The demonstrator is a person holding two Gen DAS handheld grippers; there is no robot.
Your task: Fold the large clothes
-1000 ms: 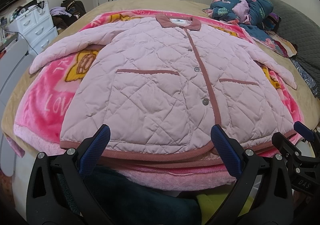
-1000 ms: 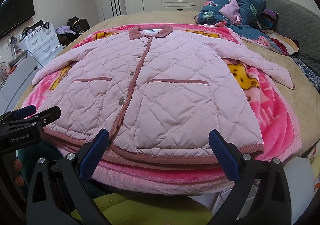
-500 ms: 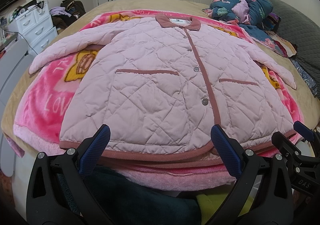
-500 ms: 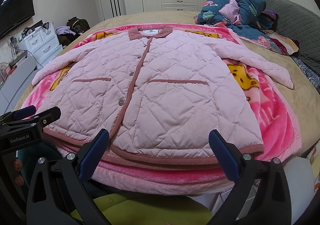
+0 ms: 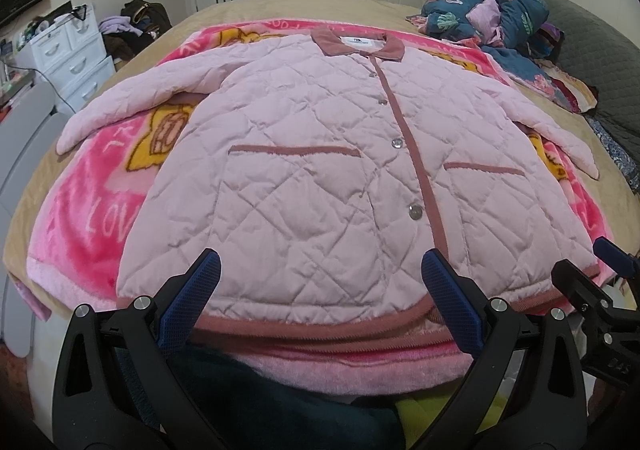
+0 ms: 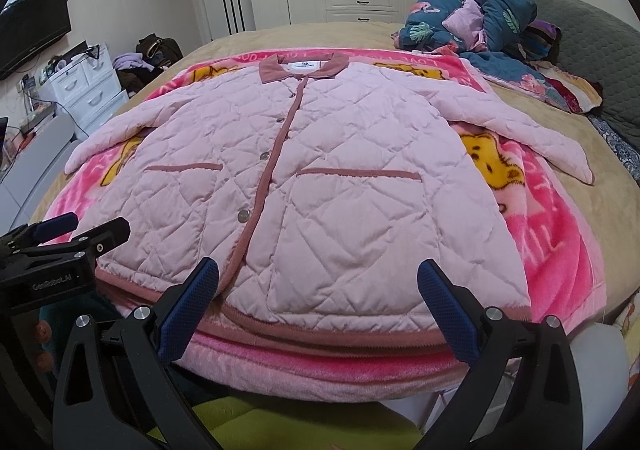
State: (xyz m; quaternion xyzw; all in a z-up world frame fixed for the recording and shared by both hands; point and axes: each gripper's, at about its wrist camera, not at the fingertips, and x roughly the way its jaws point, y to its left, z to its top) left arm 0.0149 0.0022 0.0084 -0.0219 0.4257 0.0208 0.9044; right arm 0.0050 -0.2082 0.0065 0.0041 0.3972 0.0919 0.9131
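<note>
The left tongs [image 5: 318, 290] and the right tongs [image 6: 316, 290] both stand released, blue ribbed pads spread wide and empty, poised just short of the hem of the quilted jacket [image 5: 320, 178]. The jacket lies flat and buttoned, front up, on a fuzzy pink blanket [image 5: 92, 210] printed with yellow cartoon bears, which covers the near part of the tan bed [image 6: 608, 218]. Its pale pink shell is stitched in diamond quilting, puffy and slightly wrinkled, trimmed in dusty-rose ribbed binding along the hem, placket, two pocket slits and collar [image 6: 302, 68]. Both sleeves splay outward from the jacket's shoulders. Beyond the jacket's right sleeve sits a crumpled heap of blue floral bedding [image 6: 480, 18]. Compared with a second ago, nothing has shifted: jacket and tongs hold the same places.
</note>
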